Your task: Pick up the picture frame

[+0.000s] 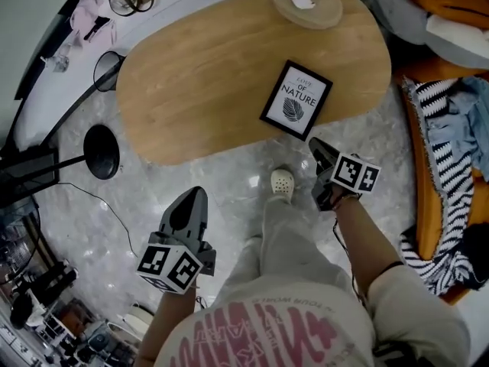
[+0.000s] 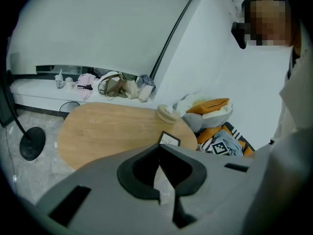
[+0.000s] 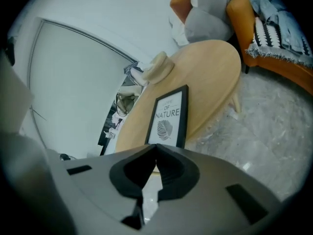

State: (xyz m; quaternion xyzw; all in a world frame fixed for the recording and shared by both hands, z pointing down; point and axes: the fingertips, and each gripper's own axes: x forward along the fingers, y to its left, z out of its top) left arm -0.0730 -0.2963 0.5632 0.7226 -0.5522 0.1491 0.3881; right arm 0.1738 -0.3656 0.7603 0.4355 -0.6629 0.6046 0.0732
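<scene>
Frame [image 1: 296, 99] flat on the table [image 1: 199, 82], not yet held.
It lies at the table's near edge, toward the right end. The right gripper [image 1: 315, 142], jaws together on nothing, points at the frame's near corner from just off that edge. The left gripper [image 1: 195, 194], likewise closed and empty, hangs over the floor, well apart.

A black picture frame [image 1: 296, 99], holding a white print with the words "OF NATURE" above a dark leaf drawing, lies flat and face up on an oval wooden table [image 1: 206, 75], slightly askew, close to the table's near edge.
</scene>
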